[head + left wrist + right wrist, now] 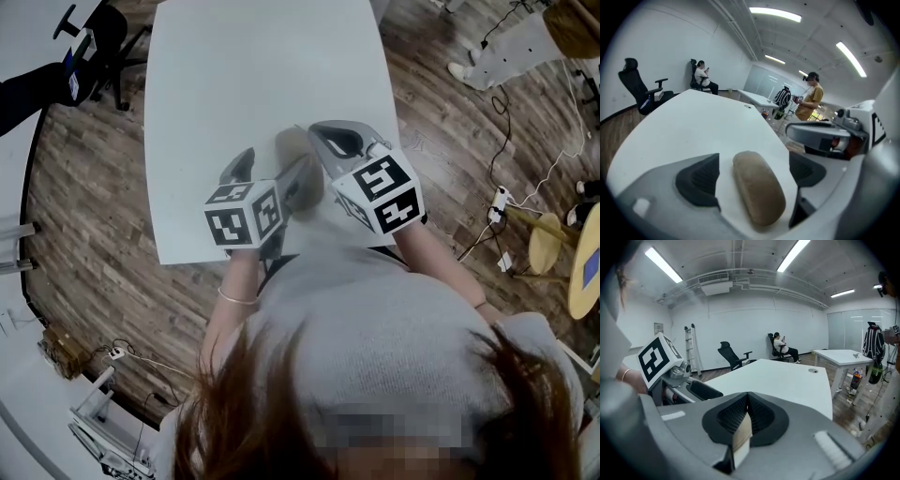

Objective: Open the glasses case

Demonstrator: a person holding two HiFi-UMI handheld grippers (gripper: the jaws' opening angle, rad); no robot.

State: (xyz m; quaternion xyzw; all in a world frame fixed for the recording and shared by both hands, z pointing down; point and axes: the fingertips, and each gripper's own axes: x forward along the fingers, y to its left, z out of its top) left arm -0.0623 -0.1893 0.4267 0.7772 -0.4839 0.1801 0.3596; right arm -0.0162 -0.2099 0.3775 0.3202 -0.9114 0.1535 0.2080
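Left tongs (752, 176) open, straddling the closed brown glasses case (757, 192), which lies lengthwise between them, ungripped, on the white worktop (693, 126). Right tongs (747, 416) closed, a thin tan strip (740, 439) at their seam, nearby at right. Risk: pads squeezing the rounded shell may squirt it away, or clamp the lid shut.

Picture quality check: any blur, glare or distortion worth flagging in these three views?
Head view: fisheye bows the table edges, hair near the lens is soft. Left gripper view: glasses case slightly blurred, ceiling lights glare. Right gripper view: dark vignetted corners, evenly lit background sharp.
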